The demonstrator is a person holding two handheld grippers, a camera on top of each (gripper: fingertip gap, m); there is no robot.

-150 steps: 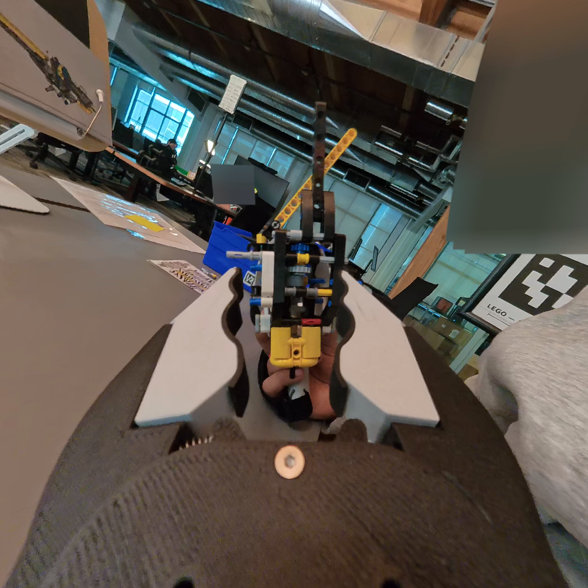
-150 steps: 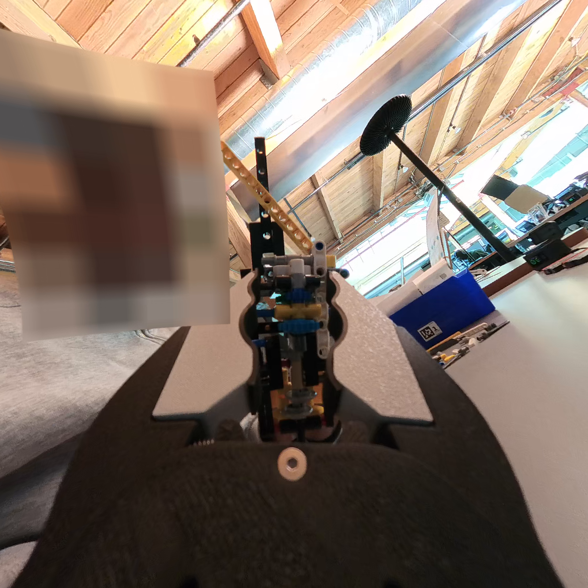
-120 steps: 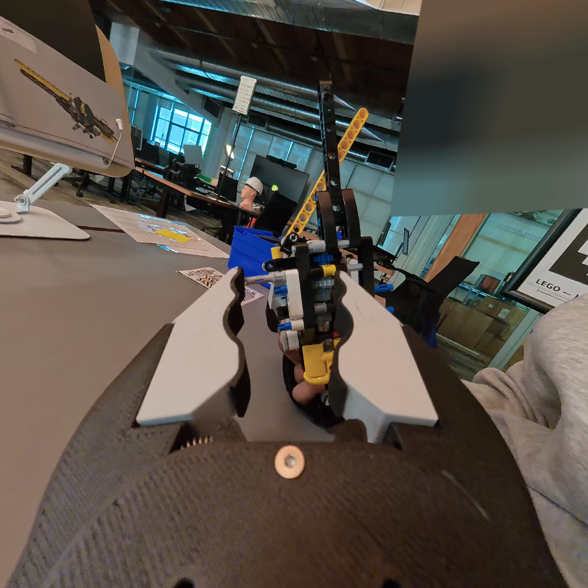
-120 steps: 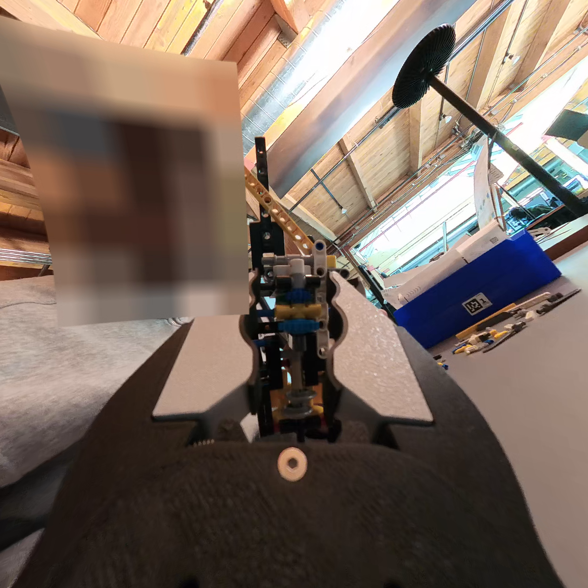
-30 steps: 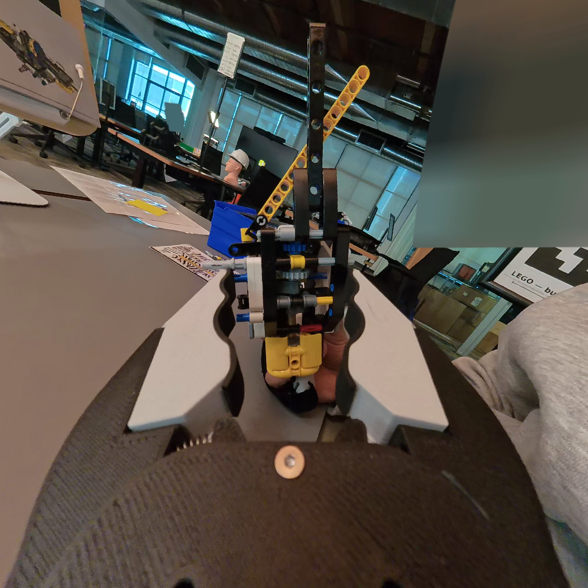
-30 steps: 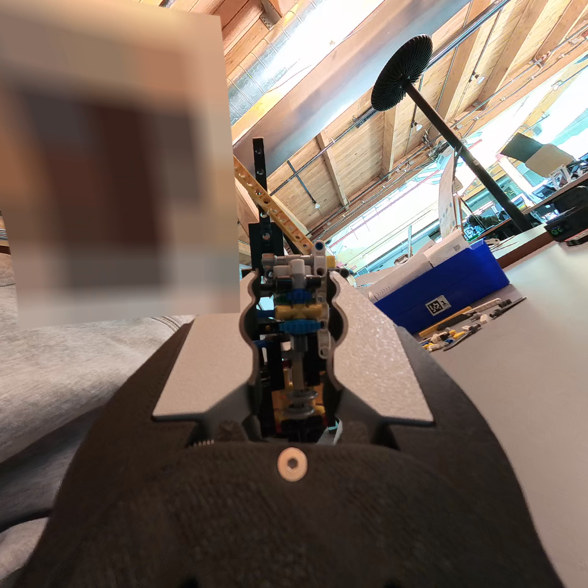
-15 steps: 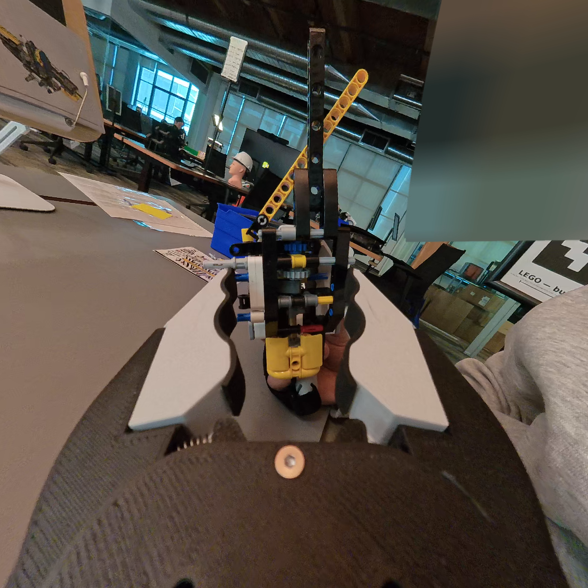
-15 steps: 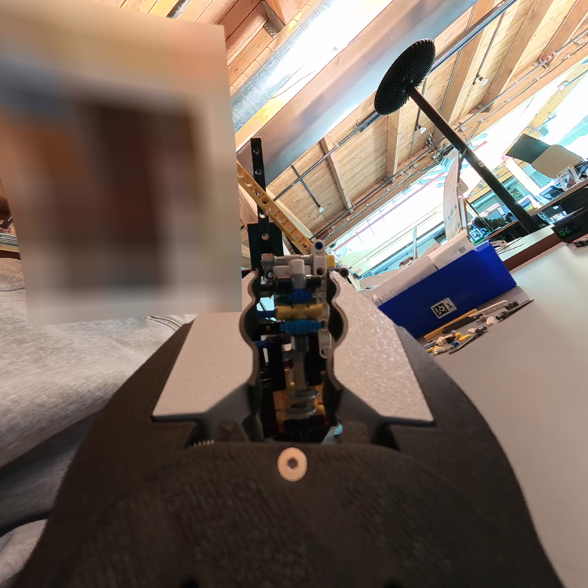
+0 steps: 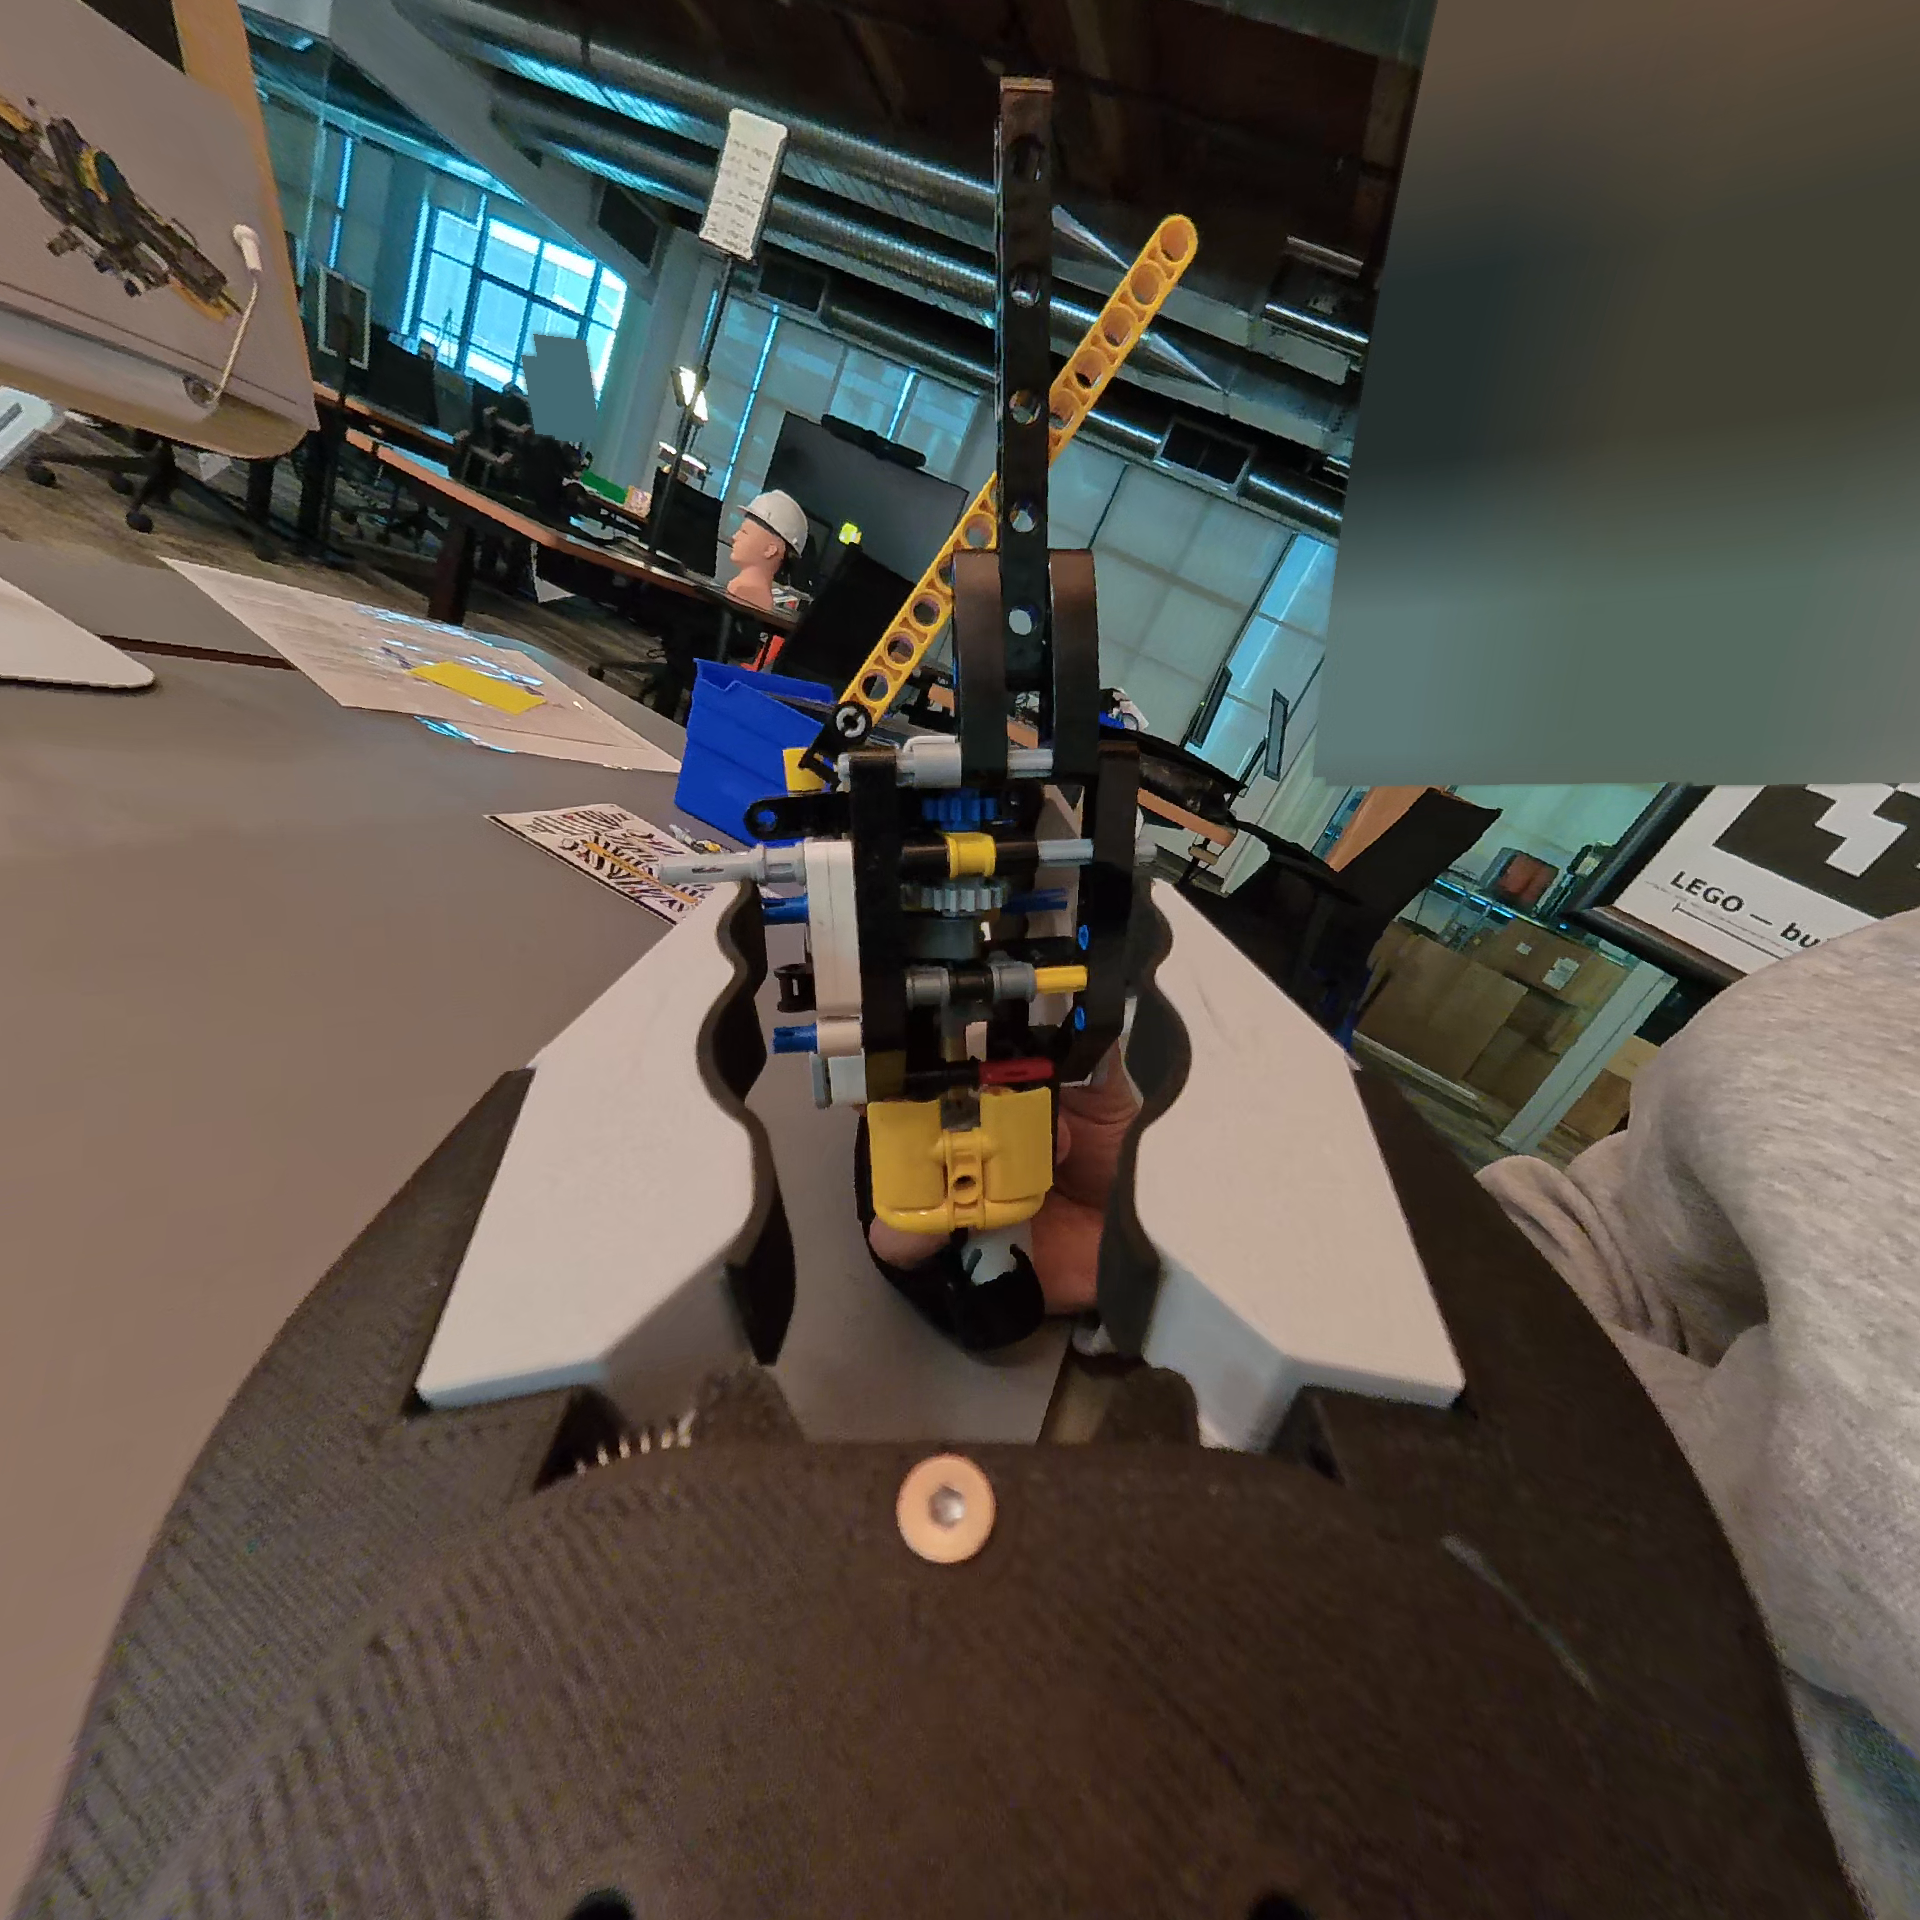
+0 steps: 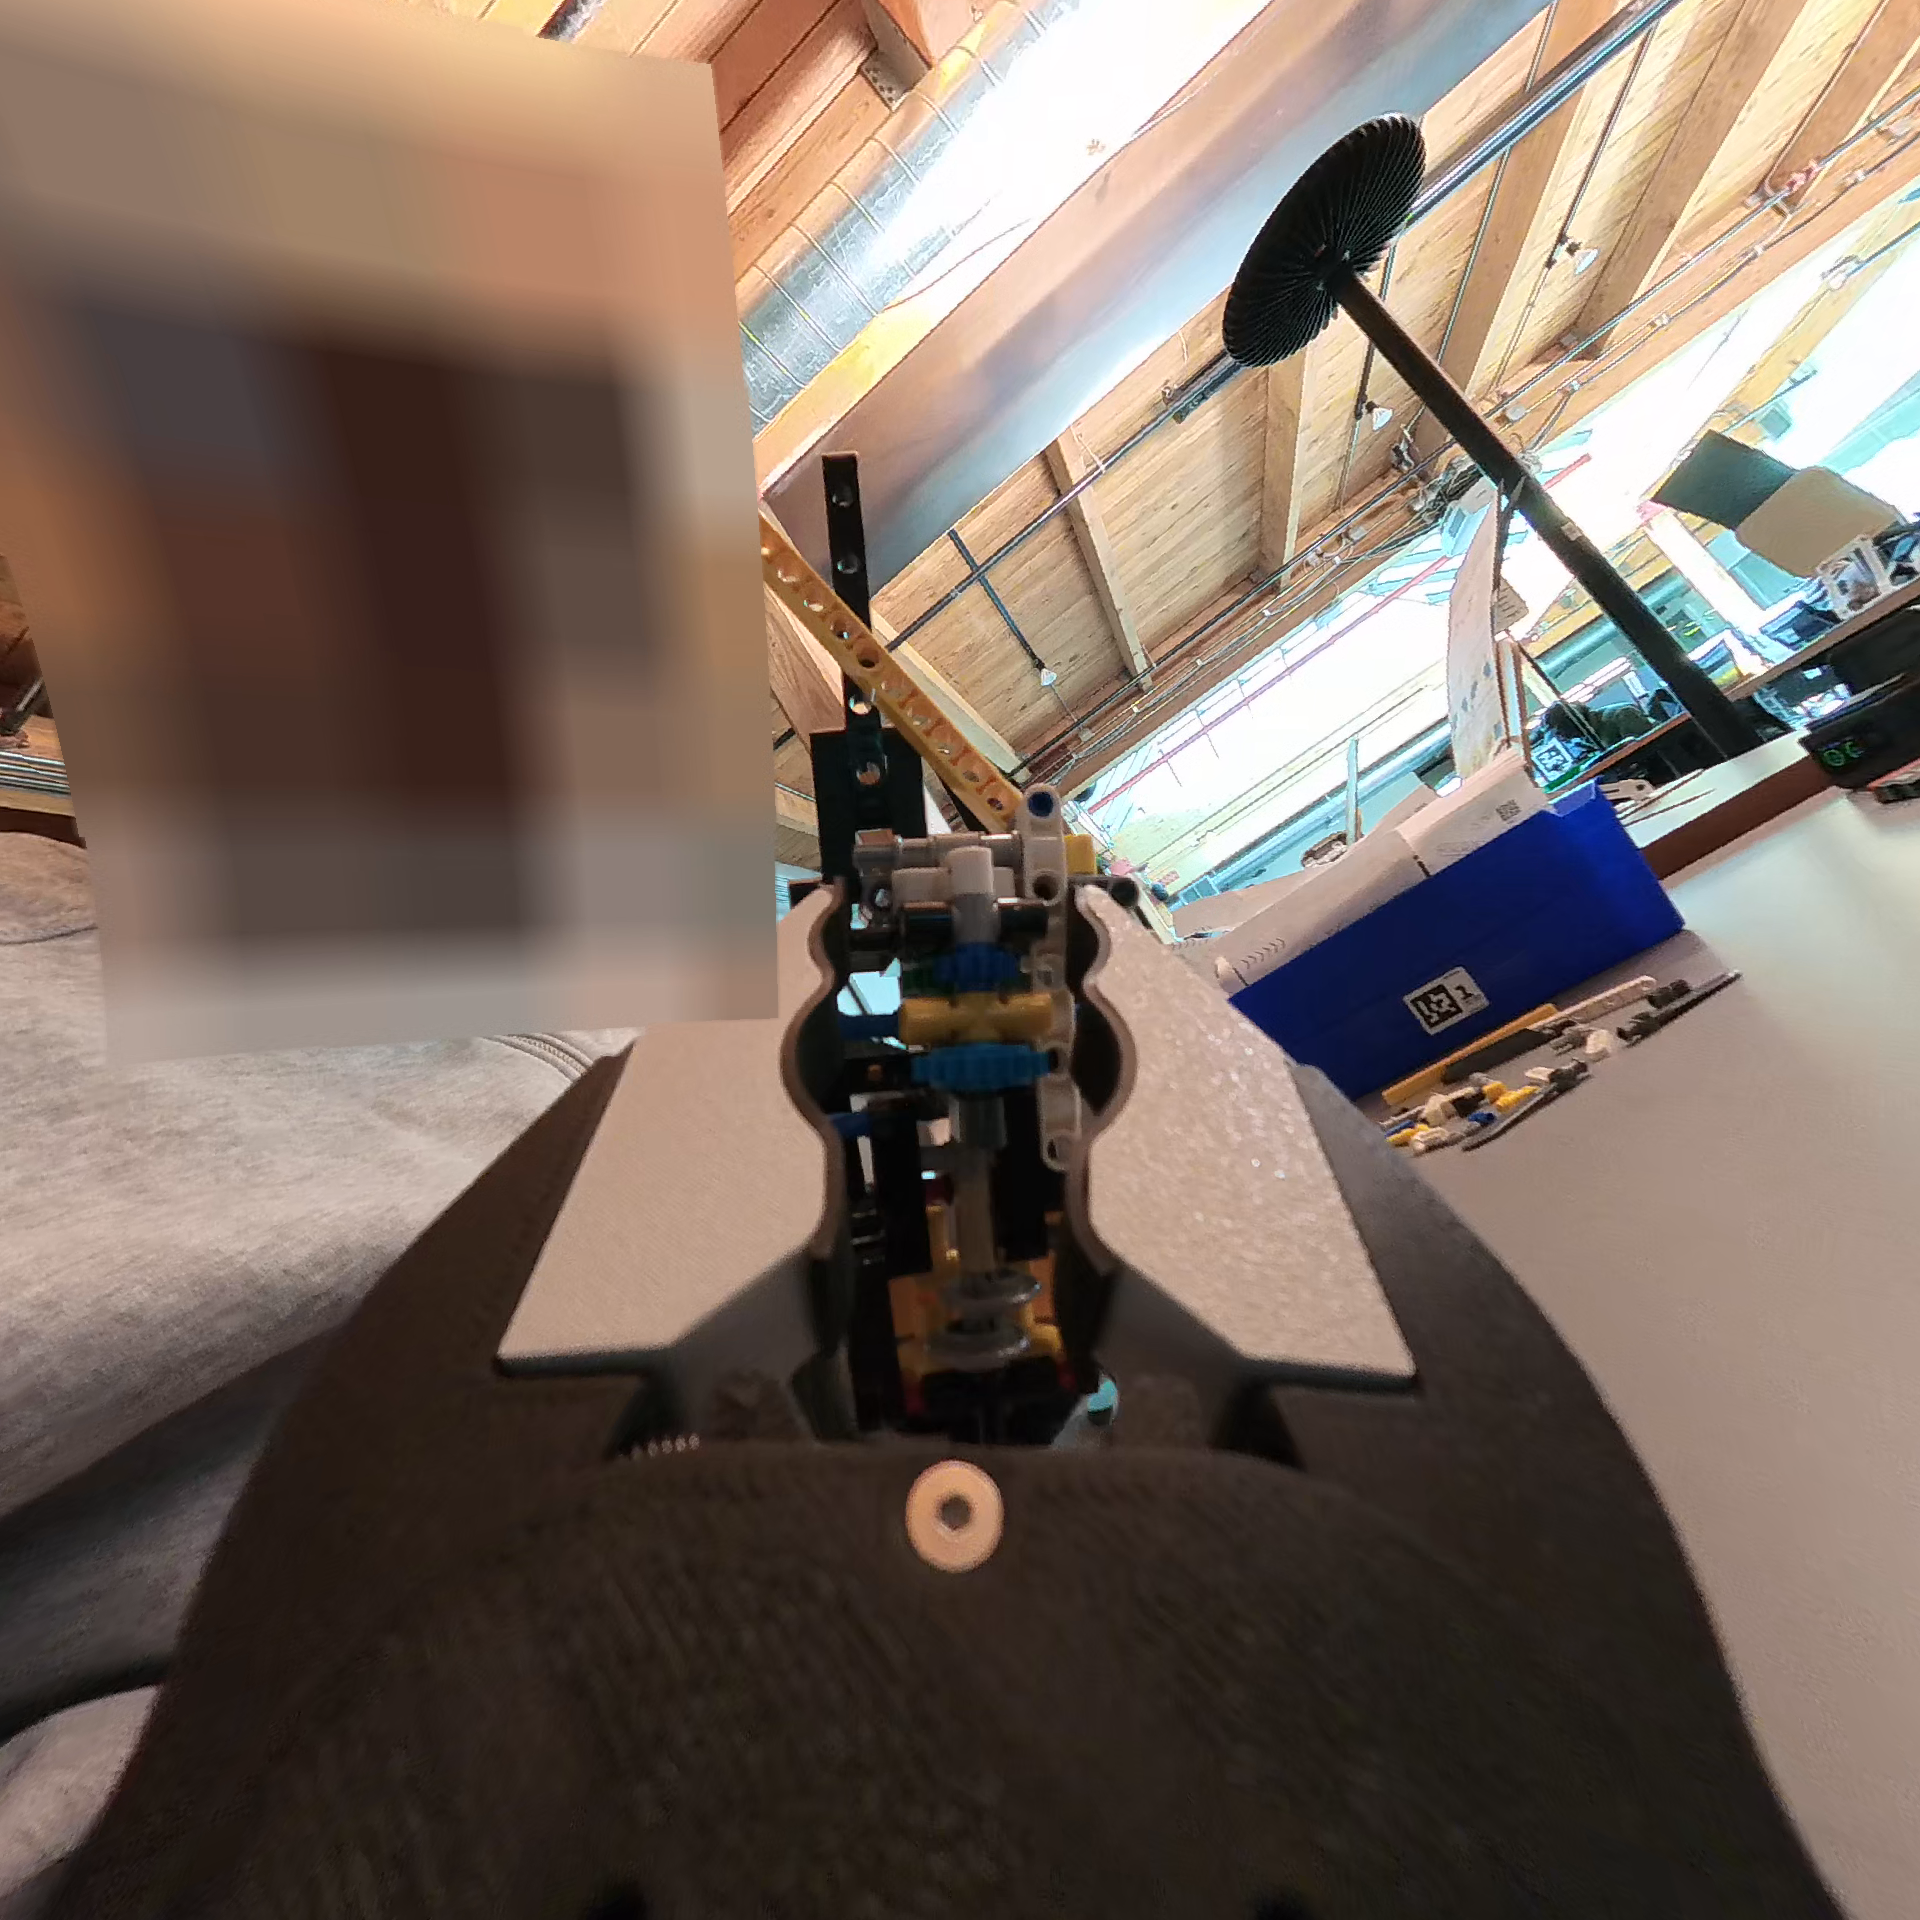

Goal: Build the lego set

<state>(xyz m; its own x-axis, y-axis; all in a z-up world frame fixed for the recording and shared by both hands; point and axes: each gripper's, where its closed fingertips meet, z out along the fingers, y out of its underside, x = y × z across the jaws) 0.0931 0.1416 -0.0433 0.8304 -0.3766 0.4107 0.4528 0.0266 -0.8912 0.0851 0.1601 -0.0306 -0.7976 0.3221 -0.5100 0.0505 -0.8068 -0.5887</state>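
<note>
The lego model (image 10: 977,1018) is a black frame with blue gears, grey axles and a yellow block. A long black beam (image 9: 1023,312) and a yellow beam (image 9: 1101,343) rise from its top. My right gripper (image 10: 956,904) is shut on the model and holds it above the table. My left gripper (image 9: 945,914) is open, with one finger on each side of the model (image 9: 966,935). The model's black frame lies close against the right finger. A person's fingers (image 9: 1086,1143) show behind the yellow block.
A blue bin (image 10: 1455,956) stands on the grey table (image 10: 1662,1351) with several loose lego parts (image 10: 1486,1101) in front of it. Instruction sheets (image 9: 416,665), a sticker sheet (image 9: 613,842) and a picture stand (image 9: 125,229) are at the left. A grey sleeve (image 9: 1766,1247) is at the right.
Four seconds ago the model sat tilted against the left gripper's right finger. It now stands square between the fingers, which are slightly wider apart. The right gripper's hold is unchanged.
</note>
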